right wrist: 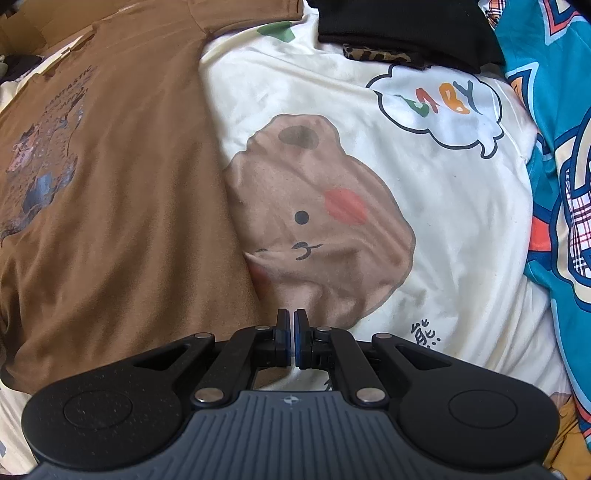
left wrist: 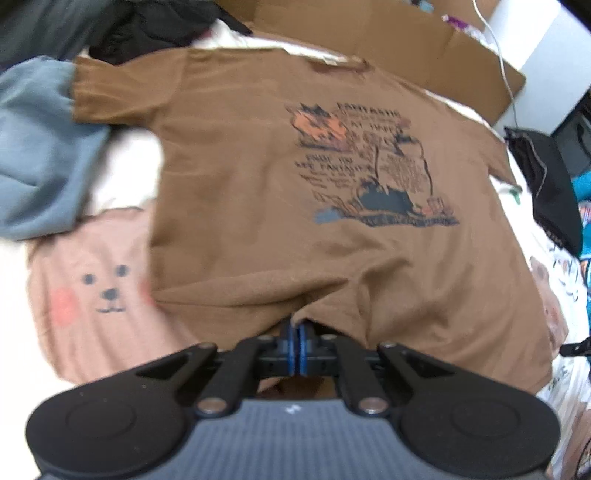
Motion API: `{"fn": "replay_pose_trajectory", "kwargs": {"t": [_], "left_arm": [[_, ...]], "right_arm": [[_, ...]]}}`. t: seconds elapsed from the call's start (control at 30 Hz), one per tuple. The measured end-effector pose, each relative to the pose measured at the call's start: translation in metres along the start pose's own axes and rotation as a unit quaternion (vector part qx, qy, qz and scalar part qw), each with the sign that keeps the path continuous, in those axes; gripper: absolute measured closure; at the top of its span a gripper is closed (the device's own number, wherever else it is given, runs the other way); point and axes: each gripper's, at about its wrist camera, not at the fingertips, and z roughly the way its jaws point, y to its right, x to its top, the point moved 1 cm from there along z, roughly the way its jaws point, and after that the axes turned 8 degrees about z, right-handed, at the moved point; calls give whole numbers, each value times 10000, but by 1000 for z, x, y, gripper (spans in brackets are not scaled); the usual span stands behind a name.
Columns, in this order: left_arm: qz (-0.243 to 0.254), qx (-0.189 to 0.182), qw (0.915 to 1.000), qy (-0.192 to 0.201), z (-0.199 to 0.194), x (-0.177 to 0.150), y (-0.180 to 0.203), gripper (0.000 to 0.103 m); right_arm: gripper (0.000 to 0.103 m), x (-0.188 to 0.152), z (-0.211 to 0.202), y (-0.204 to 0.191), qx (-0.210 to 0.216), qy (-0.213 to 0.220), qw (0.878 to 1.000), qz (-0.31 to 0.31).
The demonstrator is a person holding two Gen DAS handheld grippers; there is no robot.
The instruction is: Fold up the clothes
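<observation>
A brown T-shirt (left wrist: 258,184) with a dark printed graphic (left wrist: 369,162) lies spread flat on the bed, its collar at the far end. My left gripper (left wrist: 295,326) is shut on the shirt's near hem, and the cloth puckers around the fingertips. In the right wrist view the same shirt (right wrist: 129,203) fills the left half. My right gripper (right wrist: 291,319) is shut just off the shirt's right edge, over the bear print (right wrist: 321,206) of the bedding. Nothing shows between its fingers.
A blue-grey garment (left wrist: 37,147) and dark clothes (left wrist: 147,29) lie at the far left. Flat cardboard (left wrist: 406,44) and a white cable (left wrist: 498,55) sit beyond the collar. A black bag (left wrist: 546,177) is at the right. Teal printed fabric (right wrist: 554,147) and a black garment (right wrist: 399,26) border the cream bedding (right wrist: 443,184).
</observation>
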Motion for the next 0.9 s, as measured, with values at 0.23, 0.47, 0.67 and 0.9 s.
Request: {"fn": "replay_pose_trajectory", "kwargs": {"t": [0.23, 0.47, 0.67, 0.9], "left_arm": [[-288, 368, 9989, 89, -53, -22, -38, 101], [-588, 688, 9959, -14, -89, -45, -62, 101], [-551, 692, 9961, -60, -118, -51, -59, 101], [-722, 872, 9925, -466, -87, -61, -69, 101]], "right_arm": [[102, 1, -1, 3, 66, -36, 9999, 108], [102, 2, -6, 1, 143, -35, 9999, 91], [101, 5, -10, 4, 106, -33, 9999, 126], [100, 9, -5, 13, 125, -135, 9996, 219]]}}
